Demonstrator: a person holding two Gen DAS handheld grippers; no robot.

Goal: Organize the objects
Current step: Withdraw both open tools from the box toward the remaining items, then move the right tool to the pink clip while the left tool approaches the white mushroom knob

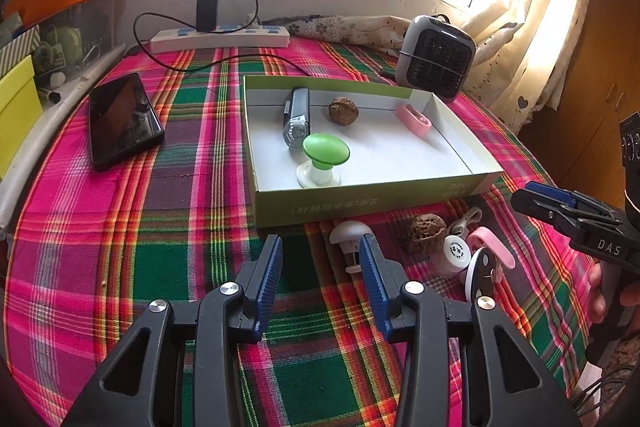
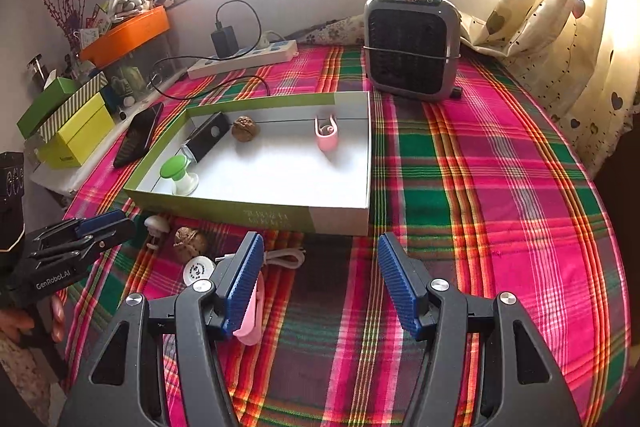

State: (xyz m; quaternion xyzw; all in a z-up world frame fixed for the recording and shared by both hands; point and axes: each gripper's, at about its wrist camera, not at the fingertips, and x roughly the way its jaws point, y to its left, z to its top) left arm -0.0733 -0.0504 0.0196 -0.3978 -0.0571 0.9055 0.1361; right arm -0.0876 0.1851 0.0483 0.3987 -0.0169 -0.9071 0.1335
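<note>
Plainly, the green-sided box (image 1: 360, 205) sat on the plaid tabletop (image 1: 160, 227), holding a walnut (image 1: 343, 110). Both my left claw (image 1: 321, 269) and right claw (image 2: 320, 281) gaped empty; another walnut (image 1: 429, 229) lay outside, near the box.

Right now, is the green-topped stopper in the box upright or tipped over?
Tipped: the green-topped stopper leans with its cap tilted, its pale base on the box floor.
</note>
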